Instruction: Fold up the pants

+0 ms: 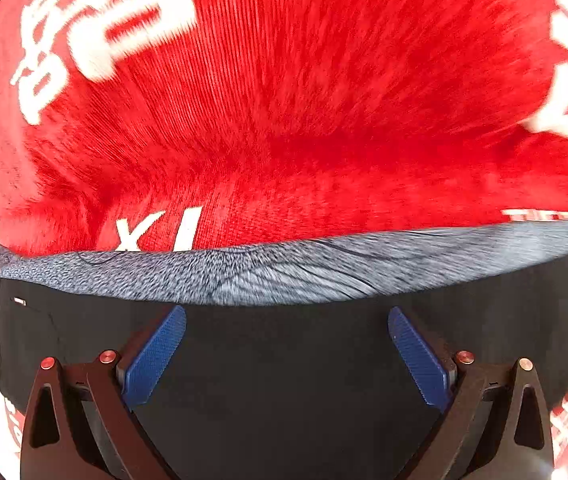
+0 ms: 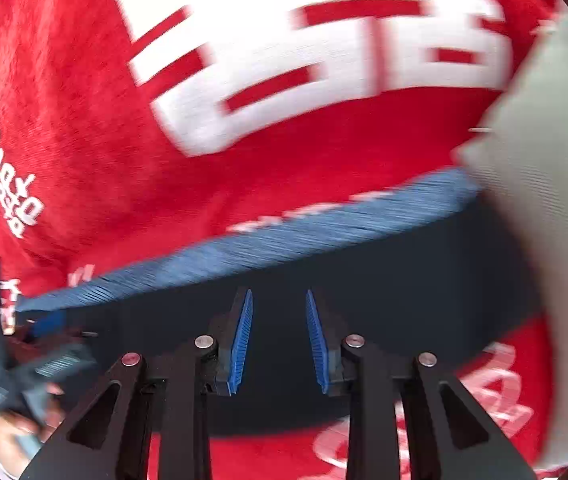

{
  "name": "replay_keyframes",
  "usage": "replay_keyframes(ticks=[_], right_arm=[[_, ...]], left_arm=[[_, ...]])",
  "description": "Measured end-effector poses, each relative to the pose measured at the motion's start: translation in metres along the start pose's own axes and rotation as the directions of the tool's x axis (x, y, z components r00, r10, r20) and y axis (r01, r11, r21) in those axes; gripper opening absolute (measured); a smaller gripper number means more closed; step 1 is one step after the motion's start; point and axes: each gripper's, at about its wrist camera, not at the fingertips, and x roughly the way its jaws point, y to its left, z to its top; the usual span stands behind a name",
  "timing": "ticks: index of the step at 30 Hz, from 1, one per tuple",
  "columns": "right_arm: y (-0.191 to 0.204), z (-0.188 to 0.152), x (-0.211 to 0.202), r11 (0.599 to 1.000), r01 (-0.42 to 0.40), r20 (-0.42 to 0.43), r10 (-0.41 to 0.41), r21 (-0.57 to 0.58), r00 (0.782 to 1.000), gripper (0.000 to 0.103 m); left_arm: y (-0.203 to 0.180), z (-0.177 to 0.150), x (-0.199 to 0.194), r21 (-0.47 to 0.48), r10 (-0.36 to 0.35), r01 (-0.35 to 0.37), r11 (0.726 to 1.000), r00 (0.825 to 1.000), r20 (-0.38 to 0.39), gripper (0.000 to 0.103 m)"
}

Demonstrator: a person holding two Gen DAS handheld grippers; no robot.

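The left gripper (image 1: 285, 316) points forward and down with its jaws spread wide, the blue ribbed pads (image 1: 156, 356) angled outward and nothing between them. The right gripper (image 2: 279, 300) holds its jaws much closer together, yet a clear gap shows between its blue pads (image 2: 242, 340), which grip nothing. At the right wrist view's lower left edge the other gripper's body appears, blurred.

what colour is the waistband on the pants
Heathered blue-grey waistband on otherwise black pants; it shows best in the left wrist view.
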Motion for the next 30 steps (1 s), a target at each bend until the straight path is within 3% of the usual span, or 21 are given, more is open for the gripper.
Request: replay_keyframes(ticks=[3,6,9,12,17,25,29,30], right_arm=[[0.022,0.008,0.043,0.999,0.003,-0.051,-0.005,-0.047,0.999,0.031],[0.016,0.013,0.061,0.992,0.088,-0.007,-0.089,-0.087,0.996,0.026],[-0.011,0.021,0.054,0.971,0.237,0.021,-0.237,-0.026,0.971,0.027],[-0.029,0.021,0.031,0.976,0.209,0.001,-0.21,0.056,0.978,0.033],[-0.029,-0.007,-0.005,0.984,0.17,0.003,-0.171,0.059,0.985,0.05],[-0.027,-0.062,-0.018,0.984,0.154,-0.042,-0.151,0.093,0.988,0.051],[-0.019,-0.066,-0.026,0.988,0.144,-0.031,-0.143,0.058,0.989,0.051],[-0.021,-0.063,-0.023,0.989,0.144,-0.039,-0.143,0.042,0.989,0.056]], left_arm=[[0.008,0.008,0.012,-0.05,-0.023,0.024,0.998,1.0,0.017,0.103],[0.013,0.011,0.019,-0.039,-0.027,0.028,0.999,0.999,0.023,0.103],[0.02,0.025,0.032,-0.04,-0.037,0.037,0.999,0.999,0.015,0.103],[0.022,0.027,0.029,-0.042,-0.034,0.034,0.999,0.999,0.008,0.103],[0.018,0.028,0.014,-0.041,-0.03,0.031,0.999,1.0,0.006,0.103],[0.018,0.027,0.01,-0.037,-0.028,0.028,0.999,1.0,0.01,0.103],[0.018,0.027,0.013,-0.035,-0.024,0.024,0.999,1.0,0.015,0.103],[0.018,0.026,0.013,-0.034,-0.023,0.023,0.999,1.0,0.015,0.103]])
